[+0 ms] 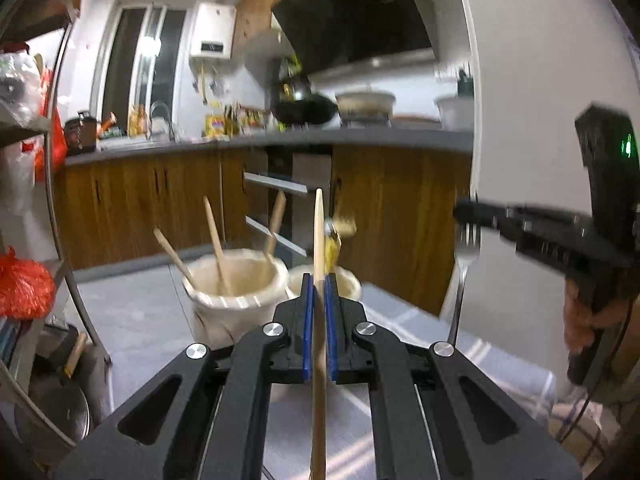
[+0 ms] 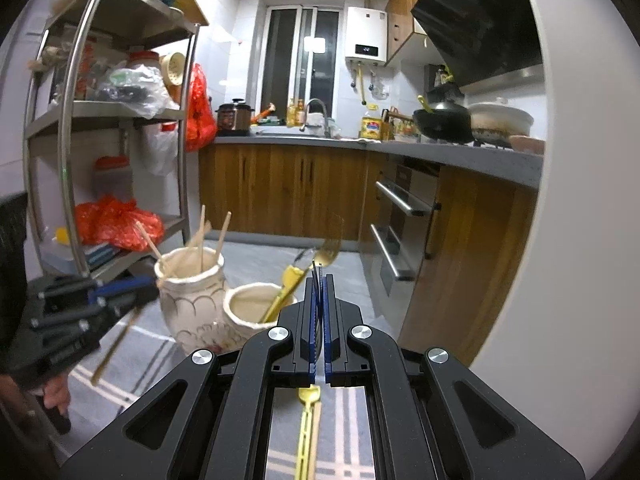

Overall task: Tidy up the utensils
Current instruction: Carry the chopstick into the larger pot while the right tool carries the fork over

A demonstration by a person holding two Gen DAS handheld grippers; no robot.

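My left gripper (image 1: 319, 284) is shut on a wooden chopstick (image 1: 319, 240) that points up and forward, just before two cream ceramic holders. The taller holder (image 1: 236, 292) has several wooden chopsticks (image 1: 214, 236) in it; the shorter holder (image 1: 344, 280) has gold cutlery (image 1: 338, 236). My right gripper (image 1: 476, 214) is shut on a silver fork (image 1: 464, 264), held tines up at the right. In the right wrist view my right gripper (image 2: 319, 280) grips the fork edge-on, above the shorter holder (image 2: 248, 308) with a gold fork (image 2: 326, 252); the taller holder (image 2: 188, 296) stands left, and my left gripper (image 2: 120, 292) holds its chopstick (image 2: 116, 344).
A striped cloth (image 2: 132, 364) covers the table. A gold utensil (image 2: 308, 424) lies on it under my right gripper. A metal shelf rack (image 2: 80, 120) with bags stands left. Kitchen counter (image 2: 440, 156) and wood cabinets (image 2: 288, 188) lie behind; a white fridge side (image 2: 580, 200) is right.
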